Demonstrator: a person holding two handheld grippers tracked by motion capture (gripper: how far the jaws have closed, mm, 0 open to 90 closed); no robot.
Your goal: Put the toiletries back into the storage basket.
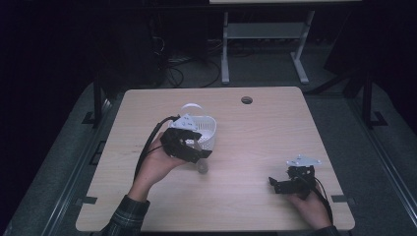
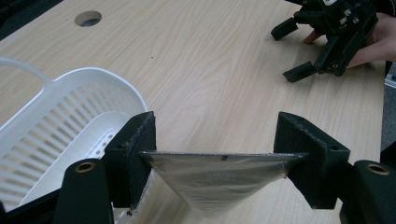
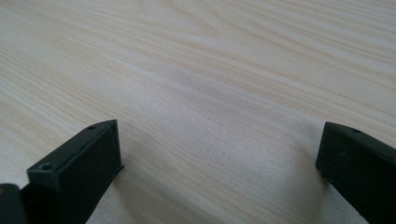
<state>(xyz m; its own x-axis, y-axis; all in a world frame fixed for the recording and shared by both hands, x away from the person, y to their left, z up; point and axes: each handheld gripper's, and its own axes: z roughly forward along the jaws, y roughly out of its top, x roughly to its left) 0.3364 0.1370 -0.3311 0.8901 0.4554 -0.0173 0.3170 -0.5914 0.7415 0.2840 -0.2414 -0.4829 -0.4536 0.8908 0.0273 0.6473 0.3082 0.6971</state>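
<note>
Near the table's [image 1: 275,123] middle, beside the white basket [image 1: 205,132], my left gripper [image 2: 219,154] pinches a clear cup [image 2: 217,179] by its rim, jaws wide across it, held above the wood. Toward the near right corner, my right gripper [image 1: 281,185] rests, fingers [image 3: 81,163] spread, nothing between.

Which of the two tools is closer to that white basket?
The left. The left tool sits right beside the white basket, gripping a clear packet; the right tool rests far off near the table's corner.
</note>
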